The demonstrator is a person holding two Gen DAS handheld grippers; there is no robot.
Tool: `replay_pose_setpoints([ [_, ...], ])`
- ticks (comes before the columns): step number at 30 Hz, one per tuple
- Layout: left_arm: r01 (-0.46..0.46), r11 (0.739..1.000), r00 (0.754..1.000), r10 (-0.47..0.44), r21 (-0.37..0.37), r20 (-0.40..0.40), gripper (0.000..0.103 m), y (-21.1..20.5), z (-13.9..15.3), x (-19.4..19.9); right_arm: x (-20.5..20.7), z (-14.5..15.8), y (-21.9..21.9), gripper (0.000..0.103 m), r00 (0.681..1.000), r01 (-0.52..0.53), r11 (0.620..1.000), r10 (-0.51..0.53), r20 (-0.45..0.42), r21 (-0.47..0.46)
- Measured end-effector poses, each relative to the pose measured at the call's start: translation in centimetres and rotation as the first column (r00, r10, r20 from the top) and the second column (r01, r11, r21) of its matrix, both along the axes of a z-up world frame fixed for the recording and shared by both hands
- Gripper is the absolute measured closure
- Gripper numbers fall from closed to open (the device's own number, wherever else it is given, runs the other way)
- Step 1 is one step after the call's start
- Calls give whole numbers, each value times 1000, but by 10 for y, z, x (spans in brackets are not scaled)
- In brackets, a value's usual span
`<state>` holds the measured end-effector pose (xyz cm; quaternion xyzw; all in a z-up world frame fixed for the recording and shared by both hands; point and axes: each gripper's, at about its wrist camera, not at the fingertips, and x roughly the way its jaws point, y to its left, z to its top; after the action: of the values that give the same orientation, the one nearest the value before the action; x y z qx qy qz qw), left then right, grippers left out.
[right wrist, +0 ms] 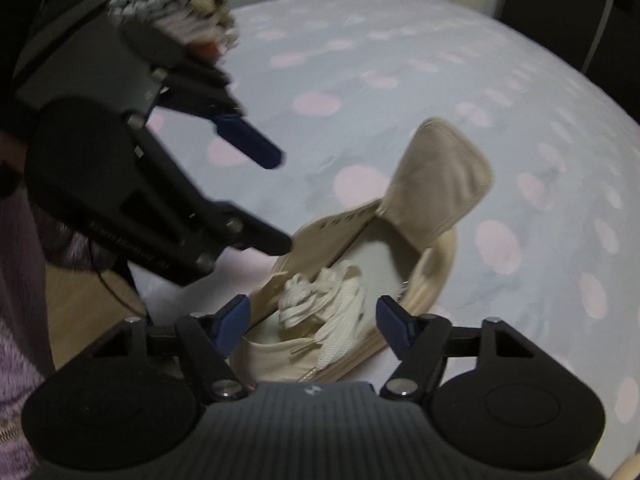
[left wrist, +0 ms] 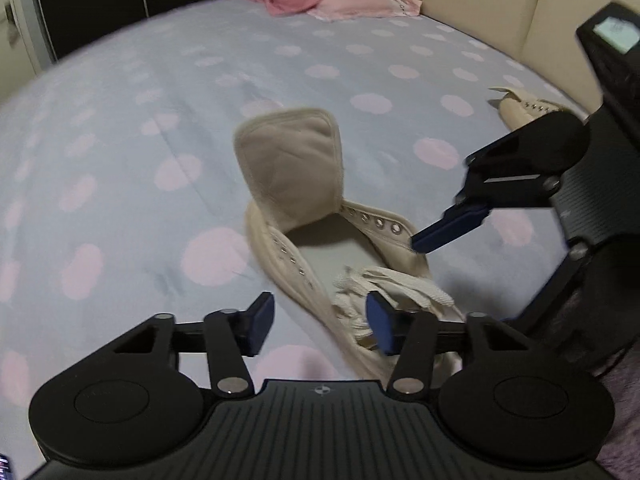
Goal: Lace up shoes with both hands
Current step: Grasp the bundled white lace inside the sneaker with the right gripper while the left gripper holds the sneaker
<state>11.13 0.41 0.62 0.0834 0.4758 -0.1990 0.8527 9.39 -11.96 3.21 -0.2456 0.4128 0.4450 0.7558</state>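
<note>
Both sets of jaws stand partly apart with nothing pressed between the pads. Left wrist view, read from the left edge: bare dotted bedsheet [left wrist: 120, 128] fills the left half; the left gripper [left wrist: 320, 324] sits at lower centre, one pad over bare sheet, the other over the shoe's near end. The shoe [left wrist: 280, 248] lies at frame centre, tongue [left wrist: 288, 160] flipped upright, both eyelet rows [left wrist: 380, 224] empty. The lace [left wrist: 392, 296] sits bundled loose inside the shoe's opening, just beyond the pads. The right gripper [left wrist: 436, 240] enters from the right, its tip close to the far eyelet row; contact cannot be confirmed. A second shoe [left wrist: 524, 108] lies at upper right. Right wrist view: the left gripper [right wrist: 280, 200] occupies the upper left, the right gripper [right wrist: 312, 324] at lower centre straddles the lace bundle [right wrist: 320, 300] without clamping it. Assessment: lacing has not begun. No eyelet is threaded and no lace end is held. Outstanding: extract the lace, find an end, thread all eyelets.
</note>
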Motion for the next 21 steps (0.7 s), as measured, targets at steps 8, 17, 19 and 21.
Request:
replay_pose_setpoints([
  [8,-34,997,996,28,-65,-89,72,11,-20,24,26,-30,22,40,992,-4,998,-3,-123,-55],
  [17,-80,993,991,69,-85,-118,72,19,-24,30,27,-50,35,64,991,-33,991,16,-130,-133],
  [19,-85,993,991,75,-83,-113,72,19,-24,31,27,-51,35,73,991,-36,991,19,-130,-132],
  [21,-90,993,991,81,-82,-107,72,19,-23,30,26,-51,35,83,992,-34,991,18,-126,-128],
])
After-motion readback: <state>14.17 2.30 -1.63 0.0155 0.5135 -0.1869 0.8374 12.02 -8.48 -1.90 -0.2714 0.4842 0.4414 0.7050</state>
